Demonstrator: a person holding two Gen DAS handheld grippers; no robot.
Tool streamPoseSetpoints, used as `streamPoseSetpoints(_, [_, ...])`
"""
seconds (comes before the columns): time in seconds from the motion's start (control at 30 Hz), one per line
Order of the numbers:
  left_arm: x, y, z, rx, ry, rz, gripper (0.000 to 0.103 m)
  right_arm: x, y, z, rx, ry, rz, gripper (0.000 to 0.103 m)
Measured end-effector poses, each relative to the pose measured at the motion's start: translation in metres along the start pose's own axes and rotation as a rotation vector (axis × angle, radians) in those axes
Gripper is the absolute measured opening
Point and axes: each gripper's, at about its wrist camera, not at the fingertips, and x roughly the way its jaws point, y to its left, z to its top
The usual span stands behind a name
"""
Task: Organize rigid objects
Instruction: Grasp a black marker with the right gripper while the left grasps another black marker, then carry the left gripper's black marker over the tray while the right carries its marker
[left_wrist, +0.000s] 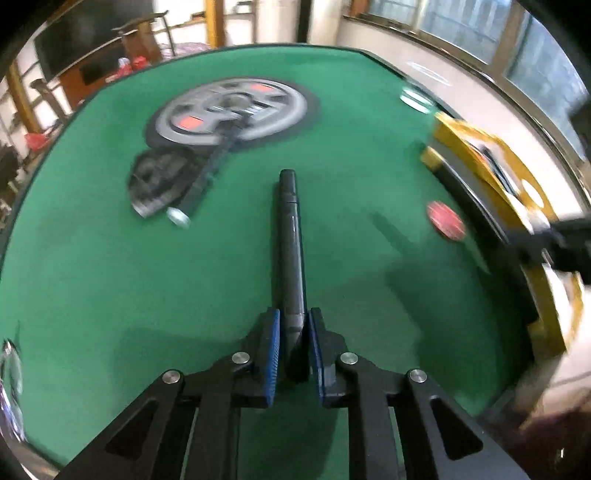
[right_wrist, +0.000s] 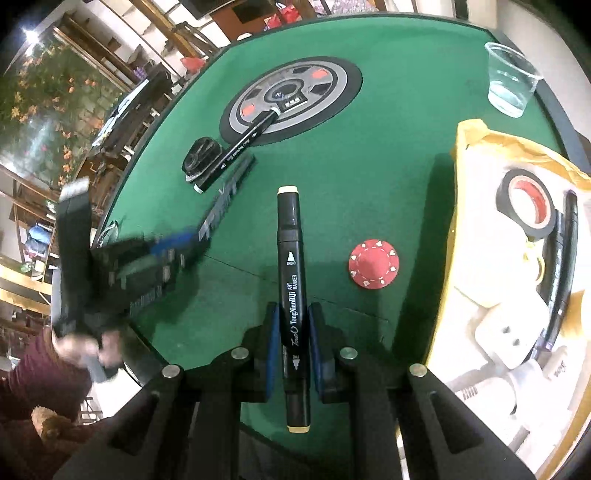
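Note:
In the left wrist view my left gripper (left_wrist: 293, 317) is shut on a dark grey pen (left_wrist: 290, 236) that sticks out forward over the green table (left_wrist: 110, 277). The right wrist view has my right gripper (right_wrist: 293, 314) shut on a black art marker (right_wrist: 290, 258) with cream caps, held lengthwise between the blue pads. A red poker chip (right_wrist: 373, 264) lies on the felt just right of it. Further back, a second black marker (right_wrist: 240, 147) rests against a black round lid-like object (right_wrist: 201, 158). The left gripper (right_wrist: 173, 240) shows blurred at the left.
A yellow box (right_wrist: 480, 147) with a white lining stands at the right, holding a tape roll (right_wrist: 528, 206), a black pen (right_wrist: 565, 258) and a white plug (right_wrist: 506, 332). A clear plastic cup (right_wrist: 511, 79) stands at the back right. A grey round dial (right_wrist: 291, 99) marks the table's middle.

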Motion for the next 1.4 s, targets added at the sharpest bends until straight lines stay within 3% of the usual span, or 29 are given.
streamPoseSetpoints(0.1, [-0.002,-0.003,0.000,-0.042,0.018,-0.023,0.016,-0.011,-0.008,-0.006,0.007,-0.012,0.005,0.015])
streamPoseSetpoints(0.23, [0.001,-0.009,0.020,0.003,0.012,0.002,0.045,-0.022,-0.019,-0.012,0.030,-0.025,0.010,0.015])
streamPoseSetpoints(0.27, [0.002,-0.011,0.024,0.020,0.008,0.006,0.046,-0.023,-0.020,-0.013,0.030,-0.028,0.010,0.015])
streamPoseSetpoints(0.37, [0.018,-0.018,0.033,0.048,0.042,0.039,0.043,-0.026,-0.021,-0.016,0.034,-0.036,0.012,0.015])
streamPoseSetpoints(0.4, [0.020,-0.022,0.033,0.063,0.023,0.065,0.035,-0.026,-0.021,-0.017,0.034,-0.036,0.012,0.015])
streamPoseSetpoints(0.43, [0.020,-0.025,0.033,0.076,0.016,0.072,0.019,-0.026,-0.021,-0.018,0.034,-0.039,0.012,0.015])
streamPoseSetpoints(0.47, [0.019,-0.028,0.032,0.076,0.017,0.062,0.015,-0.027,-0.022,-0.019,0.036,-0.043,0.012,0.015])
streamPoseSetpoints(0.57, [0.013,-0.036,0.025,0.068,-0.019,0.078,0.014,-0.030,-0.023,-0.022,0.038,-0.051,0.015,0.015])
streamPoseSetpoints(0.67, [-0.009,-0.046,0.020,0.037,-0.106,0.041,0.014,-0.030,-0.023,-0.021,0.038,-0.062,0.014,0.015])
streamPoseSetpoints(0.9, [-0.057,-0.061,0.028,0.038,-0.305,0.104,0.015,-0.039,-0.013,-0.019,-0.014,-0.122,0.014,0.015])
streamPoseSetpoints(1.4, [-0.073,-0.073,0.032,0.066,-0.359,0.162,0.015,-0.059,-0.010,-0.019,-0.058,-0.187,0.049,0.015])
